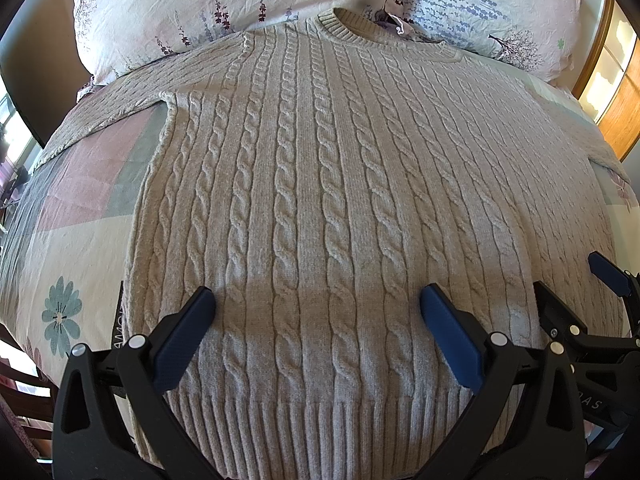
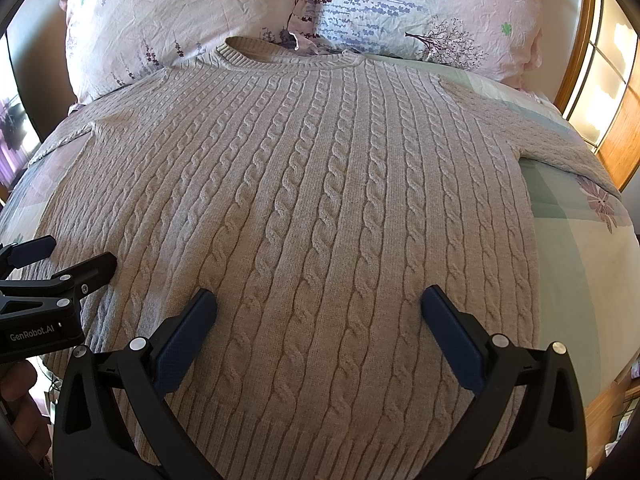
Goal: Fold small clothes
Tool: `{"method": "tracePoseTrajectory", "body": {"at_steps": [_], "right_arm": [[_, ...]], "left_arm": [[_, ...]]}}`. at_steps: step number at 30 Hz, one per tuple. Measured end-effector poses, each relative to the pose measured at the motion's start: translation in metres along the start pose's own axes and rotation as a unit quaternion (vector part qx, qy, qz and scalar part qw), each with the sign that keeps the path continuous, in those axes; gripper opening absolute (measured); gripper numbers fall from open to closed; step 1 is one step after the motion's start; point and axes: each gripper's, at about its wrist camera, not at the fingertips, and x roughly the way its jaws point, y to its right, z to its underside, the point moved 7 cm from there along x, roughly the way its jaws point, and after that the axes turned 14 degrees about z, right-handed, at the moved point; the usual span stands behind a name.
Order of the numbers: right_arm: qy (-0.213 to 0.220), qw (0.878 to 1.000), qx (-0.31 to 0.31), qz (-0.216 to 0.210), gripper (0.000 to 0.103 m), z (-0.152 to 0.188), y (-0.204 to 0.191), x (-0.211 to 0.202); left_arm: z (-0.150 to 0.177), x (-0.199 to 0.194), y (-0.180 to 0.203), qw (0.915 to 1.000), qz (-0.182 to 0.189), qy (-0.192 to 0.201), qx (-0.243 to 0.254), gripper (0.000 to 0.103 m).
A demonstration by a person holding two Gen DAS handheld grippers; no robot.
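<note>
Beige cable-knit sweater (image 1: pixel 320 184) flat on bed (image 1: pixel 76 216), collar at pillows (image 1: pixel 168 12), left tool (image 1: pixel 318 312) wide over hem, right tool (image 2: pixel 320 312) wide beside it.

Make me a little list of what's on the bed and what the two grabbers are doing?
clothing: sweater, spread flat, front up
collar: toward the pillows
sleeves: out to each side
surface: bed
left gripper: open, above the hem, holding nothing
right gripper: open, above the hem, holding nothing
folding: not begun
</note>
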Motion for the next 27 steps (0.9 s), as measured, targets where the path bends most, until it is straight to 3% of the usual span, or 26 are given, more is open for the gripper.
{"method": "tracePoseTrajectory", "body": {"at_steps": [9,12,14,16,17,19,21,22,25,27], "right_arm": [[0.005,1.000,-0.004,-0.002,0.102,-0.001,-0.003,-0.001],[0.013,0.998,-0.042,-0.044,0.102,-0.004,0.002,-0.001],[0.014,0.997,-0.012,-0.072,0.102,-0.021,0.032,-0.002],[0.031,0.996,0.050,-0.065,0.102,-0.041,0.074,-0.002],[0.042,0.992,0.104,-0.050,0.102,-0.057,0.115,0.002],[0.049,0.980,0.195,-0.012,0.099,-0.076,0.189,0.017],[0.038,0.953,0.298,0.031,0.076,-0.085,0.273,0.044],[0.023,0.931,0.360,0.051,0.064,-0.086,0.320,0.063],[-0.010,0.880,0.472,0.056,0.047,-0.081,0.402,0.107],[-0.031,0.861,0.504,0.061,0.043,-0.078,0.431,0.129]], "left_arm": [[0.000,0.000,0.000,1.0000,0.001,-0.001,0.005,0.101],[-0.001,0.000,0.001,0.9997,0.011,0.002,0.021,0.101],[-0.003,0.000,0.001,0.9990,0.018,0.004,0.040,0.101],[-0.005,0.001,0.001,0.9982,0.033,-0.004,0.050,0.101],[-0.008,0.001,-0.001,0.9977,0.047,-0.007,0.048,0.101],[-0.020,-0.006,-0.012,0.9973,0.065,0.011,0.033,0.101],[-0.036,-0.014,-0.033,0.9971,0.061,0.043,0.013,0.101],[-0.043,-0.015,-0.041,0.9966,0.061,0.055,0.004,0.101],[-0.063,-0.019,-0.075,0.9946,0.059,0.081,-0.026,0.101],[-0.074,-0.018,-0.102,0.9925,0.061,0.095,-0.048,0.101]]}}
